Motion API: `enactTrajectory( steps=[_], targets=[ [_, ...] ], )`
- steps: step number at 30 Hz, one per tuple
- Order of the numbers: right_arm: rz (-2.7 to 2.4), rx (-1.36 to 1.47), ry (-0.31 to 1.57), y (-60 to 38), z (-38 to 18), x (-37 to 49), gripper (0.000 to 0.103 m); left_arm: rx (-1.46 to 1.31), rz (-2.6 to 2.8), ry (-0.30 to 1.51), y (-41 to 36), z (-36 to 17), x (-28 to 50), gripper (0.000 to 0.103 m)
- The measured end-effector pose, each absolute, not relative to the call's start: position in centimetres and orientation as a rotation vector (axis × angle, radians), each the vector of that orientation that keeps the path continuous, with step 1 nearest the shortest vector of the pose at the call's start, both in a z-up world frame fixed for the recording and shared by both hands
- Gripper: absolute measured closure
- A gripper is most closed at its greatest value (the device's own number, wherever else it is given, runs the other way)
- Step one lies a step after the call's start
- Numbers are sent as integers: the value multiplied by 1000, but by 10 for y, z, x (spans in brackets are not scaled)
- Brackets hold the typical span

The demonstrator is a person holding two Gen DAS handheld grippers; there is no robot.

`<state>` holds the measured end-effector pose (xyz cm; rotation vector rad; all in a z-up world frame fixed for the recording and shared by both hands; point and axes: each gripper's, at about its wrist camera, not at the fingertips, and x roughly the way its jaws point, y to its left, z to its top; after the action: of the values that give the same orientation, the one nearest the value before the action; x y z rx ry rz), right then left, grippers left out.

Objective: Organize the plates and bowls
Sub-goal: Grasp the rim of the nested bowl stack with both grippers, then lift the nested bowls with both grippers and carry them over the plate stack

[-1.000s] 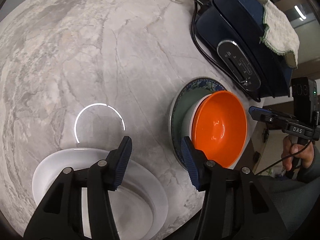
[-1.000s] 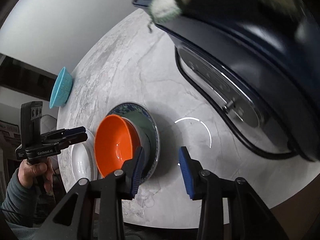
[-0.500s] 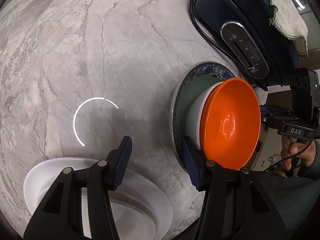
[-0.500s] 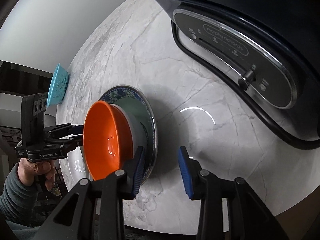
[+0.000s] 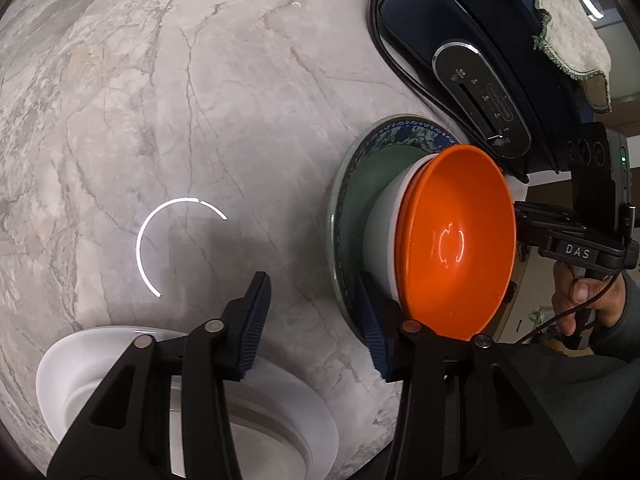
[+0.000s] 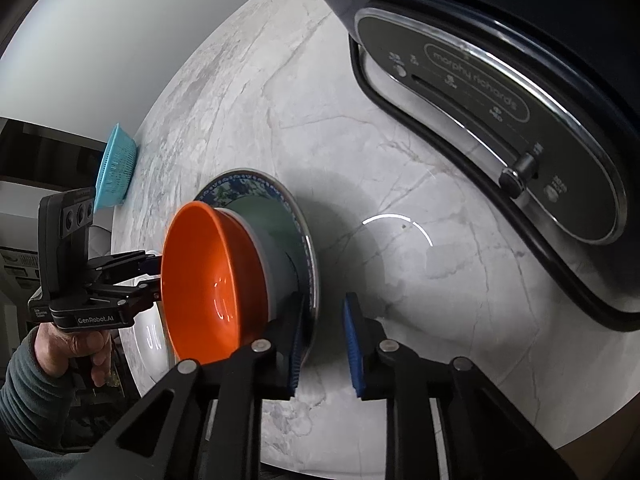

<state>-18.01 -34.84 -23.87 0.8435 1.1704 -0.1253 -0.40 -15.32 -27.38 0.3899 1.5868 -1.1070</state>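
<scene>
An orange bowl (image 5: pixel 456 240) sits nested in a white bowl (image 5: pixel 384 220) on a green plate with a blue patterned rim (image 5: pixel 404 128). The stack also shows in the right wrist view, with the orange bowl (image 6: pixel 208 284) on the plate (image 6: pixel 256 184). My left gripper (image 5: pixel 316 312) is open, its right finger beside the stack's near edge. A white plate (image 5: pixel 96 356) lies under its left finger. My right gripper (image 6: pixel 322 340) is open, its left finger at the patterned plate's rim.
A dark blue toaster (image 5: pixel 480 80) with a cloth (image 5: pixel 572 24) on top stands right behind the stack, its black cable (image 5: pixel 384 52) on the marble table (image 5: pixel 160 100). A turquoise basket (image 6: pixel 114 168) sits at the table's far edge.
Both grippers have moved closer to the bowl stack. The stack has grown larger in both views. Both stay open.
</scene>
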Motion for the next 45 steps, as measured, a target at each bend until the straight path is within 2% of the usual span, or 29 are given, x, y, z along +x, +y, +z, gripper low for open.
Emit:
enactTrajectory(
  steps=[2, 8, 27, 36, 45],
  targets=[
    [-107, 839, 1163, -348, -238, -178, 92, 366, -1115, 1594, -155, -274, -5, 76],
    [-95, 862, 1156, -351, -239, -177, 93, 365, -1135, 1611, -165, -271, -12, 92],
    [-104, 926, 1171, -353, -234, -179, 94, 276, -1071, 1602, -153, -254, -11, 95],
    [-53, 893, 1164, -348, -204, -167, 94, 186, -1010, 1575, -126, -214, -11, 95],
    [100, 794, 1175, -315, -161, -129, 94, 63, -865, 1510, -52, -162, -5, 95]
  ],
)
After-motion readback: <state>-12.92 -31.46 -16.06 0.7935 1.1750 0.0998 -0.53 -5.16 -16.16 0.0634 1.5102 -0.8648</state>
